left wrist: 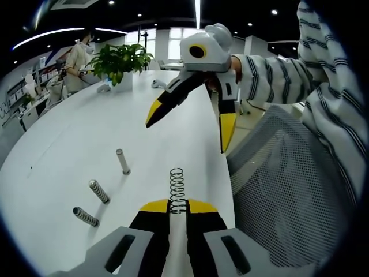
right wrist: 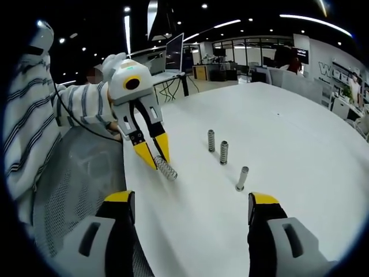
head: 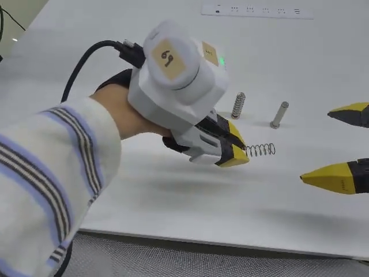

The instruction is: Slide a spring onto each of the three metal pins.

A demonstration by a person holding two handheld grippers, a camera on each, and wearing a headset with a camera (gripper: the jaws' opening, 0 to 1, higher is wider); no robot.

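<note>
Head view: over the bench (head: 173, 196), the left gripper (head: 243, 151) is clamping one spring end while the right gripper (head: 316, 146) is hanging jaws apart. The bare pin (head: 279, 115) is standing upright just beyond the level spring (head: 260, 150), toward the far edge.

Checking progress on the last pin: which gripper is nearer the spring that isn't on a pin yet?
Left. The left gripper has its jaws shut on one end of the spring; the right gripper is open, out beyond the spring's free end, not touching it.
</note>
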